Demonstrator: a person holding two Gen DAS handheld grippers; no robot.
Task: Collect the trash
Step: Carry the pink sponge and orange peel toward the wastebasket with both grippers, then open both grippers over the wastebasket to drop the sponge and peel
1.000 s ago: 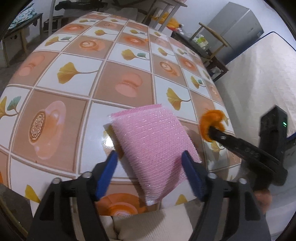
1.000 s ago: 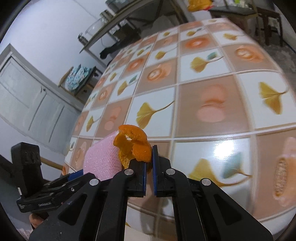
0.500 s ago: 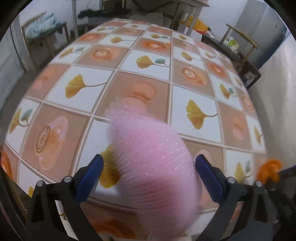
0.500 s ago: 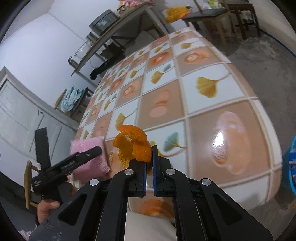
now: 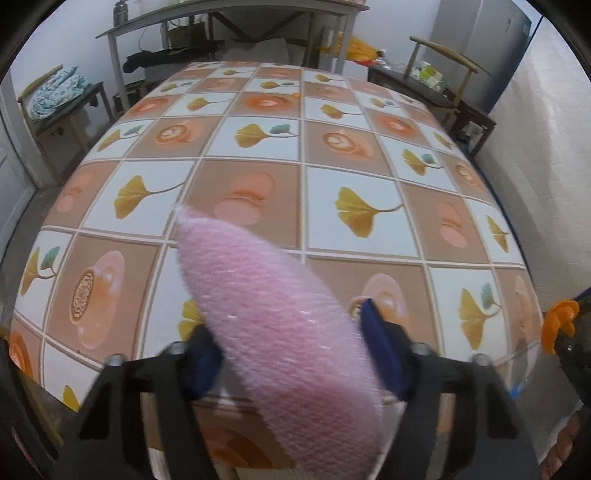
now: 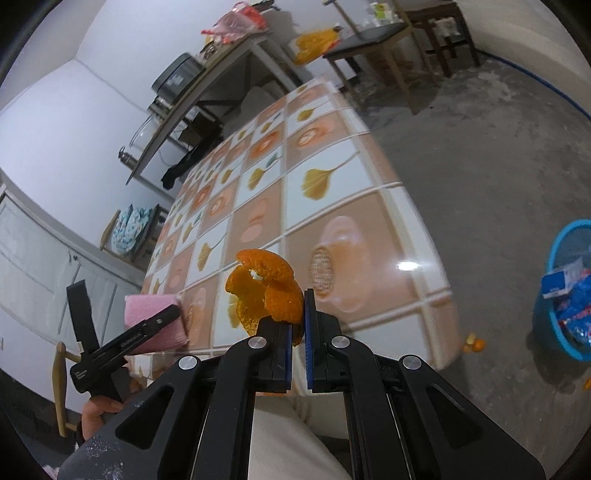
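My right gripper (image 6: 297, 325) is shut on an orange peel (image 6: 264, 288) and holds it off the near right corner of the patterned table (image 6: 362, 206). The peel also shows at the right edge of the left wrist view (image 5: 559, 321). My left gripper (image 5: 288, 350) is shut on a pink sponge (image 5: 280, 325), lifted above the table's near edge; the sponge also shows in the right wrist view (image 6: 151, 314). A blue trash basket (image 6: 554, 325) with wrappers inside stands on the floor at the right.
Small orange scraps (image 6: 474, 345) lie on the concrete floor beside the basket. Wooden chairs (image 5: 439, 74) and a metal shelf table (image 5: 229, 11) stand behind the table. A white wall (image 5: 546, 147) is at the right.
The left gripper closed on the pink sponge and lifted it off the table. The right gripper swung right with the peel, bringing the blue basket into view.
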